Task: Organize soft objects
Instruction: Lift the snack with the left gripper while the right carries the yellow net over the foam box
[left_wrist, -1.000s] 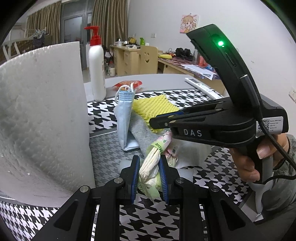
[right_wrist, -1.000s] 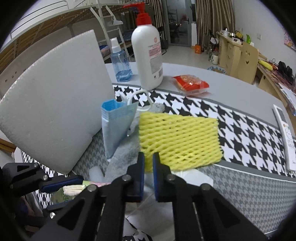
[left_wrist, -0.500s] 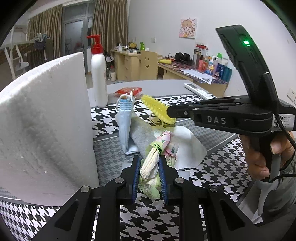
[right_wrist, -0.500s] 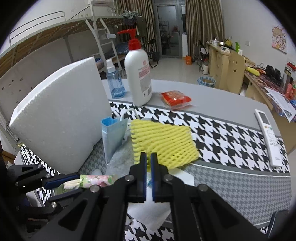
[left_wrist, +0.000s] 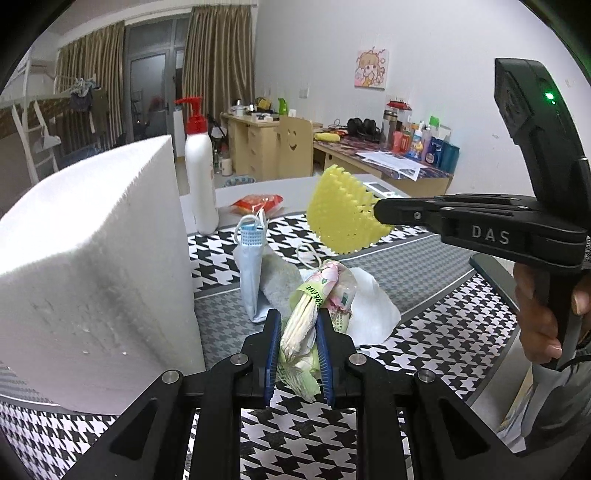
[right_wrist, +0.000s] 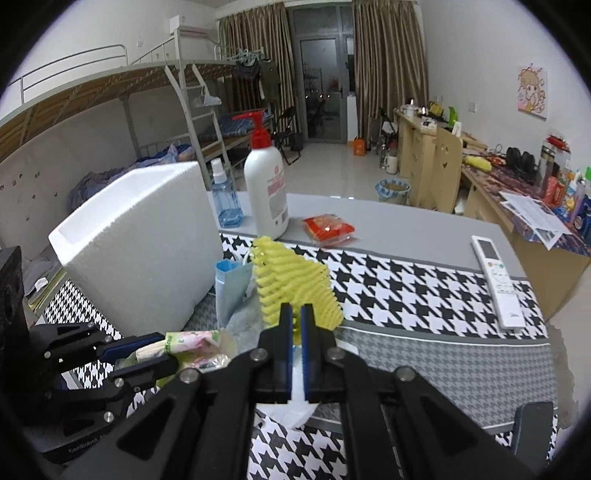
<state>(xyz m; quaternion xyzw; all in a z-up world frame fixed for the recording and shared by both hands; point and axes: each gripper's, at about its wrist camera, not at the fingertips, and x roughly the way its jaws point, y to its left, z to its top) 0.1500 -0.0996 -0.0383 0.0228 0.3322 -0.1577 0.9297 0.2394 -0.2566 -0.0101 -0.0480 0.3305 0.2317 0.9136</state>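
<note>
My left gripper (left_wrist: 297, 339) is shut on a soft tissue packet (left_wrist: 314, 306) with a floral wrapper, held just above the houndstooth cloth; it also shows in the right wrist view (right_wrist: 192, 341). My right gripper (right_wrist: 295, 317) is shut on a yellow foam net (right_wrist: 291, 280) and holds it lifted in the air; the net shows in the left wrist view (left_wrist: 341, 216). A blue face mask (left_wrist: 251, 266), a grey cloth (left_wrist: 279, 280) and a white tissue (left_wrist: 369, 306) lie in a pile on the table. A white foam box (right_wrist: 136, 251) stands at the left.
A white pump bottle (right_wrist: 266, 184) and a blue spray bottle (right_wrist: 225, 199) stand behind the box. A red snack packet (right_wrist: 328, 229) lies on the grey table (right_wrist: 406, 229). A white remote (right_wrist: 498, 280) lies at the right edge.
My right gripper has lifted the yellow foam net up off the pile and tilted it. My left gripper keeps hold of the tissue packet and has risen slightly.
</note>
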